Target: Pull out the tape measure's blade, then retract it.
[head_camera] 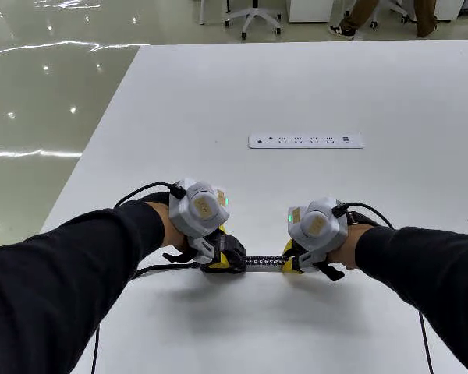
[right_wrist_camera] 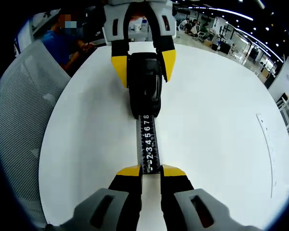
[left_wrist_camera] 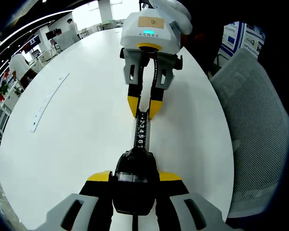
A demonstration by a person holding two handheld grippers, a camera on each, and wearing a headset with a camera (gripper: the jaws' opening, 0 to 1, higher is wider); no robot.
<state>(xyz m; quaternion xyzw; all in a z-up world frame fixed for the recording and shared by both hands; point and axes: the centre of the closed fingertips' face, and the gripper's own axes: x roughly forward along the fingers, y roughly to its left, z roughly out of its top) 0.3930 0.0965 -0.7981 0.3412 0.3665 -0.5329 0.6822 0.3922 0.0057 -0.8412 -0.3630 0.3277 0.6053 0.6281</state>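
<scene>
Left gripper (left_wrist_camera: 135,179): fingers clamped on the tape measure case (right_wrist_camera: 144,86), anchoring it at the near edge of the worktop (head_camera: 296,86). Right gripper (right_wrist_camera: 151,171): fingers pinched on the end of the blade (right_wrist_camera: 148,144), with a short numbered length drawn between the two. The opposed holds permit a straight pull. Extension judged slight.

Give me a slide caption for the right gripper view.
Right hand-held gripper pinches the blade end; left hand-held gripper clamps the case.

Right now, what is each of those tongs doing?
Left tongs: shut on the black tape measure case.
Right tongs: shut on the tip of its dark numbered blade.
</scene>
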